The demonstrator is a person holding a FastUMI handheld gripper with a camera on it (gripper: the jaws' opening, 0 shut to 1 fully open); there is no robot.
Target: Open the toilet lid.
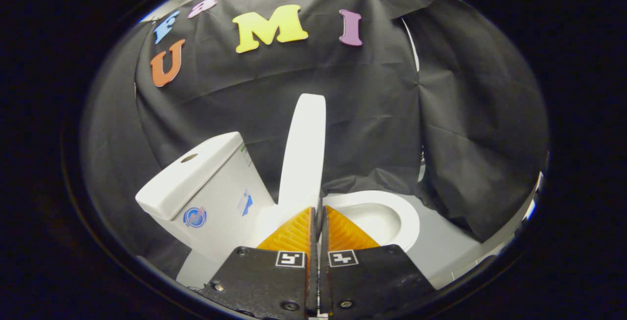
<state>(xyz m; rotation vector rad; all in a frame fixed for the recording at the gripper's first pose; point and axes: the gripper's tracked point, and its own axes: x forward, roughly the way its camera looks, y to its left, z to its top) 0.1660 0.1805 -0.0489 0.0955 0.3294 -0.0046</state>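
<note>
- The tool (pixel 319 212) has its two fingers pressed close together, with the lower edge of the toilet lid (pixel 304 148) caught in the thin slot between them; both pads appear to bear on it, so I judge this a pinch on the lid's rim.
- The toilet lid stands raised, seen nearly edge-on, rising straight up ahead of the fingertips and leaning slightly toward the cistern (pixel 205 187).
- The cistern sits just beside the lid, on the left of the fingers, with a round button hole in its top and small stickers on its side and front.
- On the other side of the lid, just beyond the right finger, the bowl (pixel 379 217) lies uncovered; whether a separate seat ring rests on its rim is too hard to tell.
- The toilet stands on a pale floor (pixel 441 251), with black cloth (pixel 372 114) hanging behind and to the right.
- Step in hand, as I judge it: the end of the lift. The lid is about upright, so the opening is nearly done.
- The lid does not look to be resting against the cistern; a gap may remain, though the angle hides it.
- The next move calls for easing the lid the last bit back until it leans on the cistern, then spreading the fingers and drawing the tool clear.
- The risk is letting go too soon, so that the lid tips forward onto the bowl.
</note>
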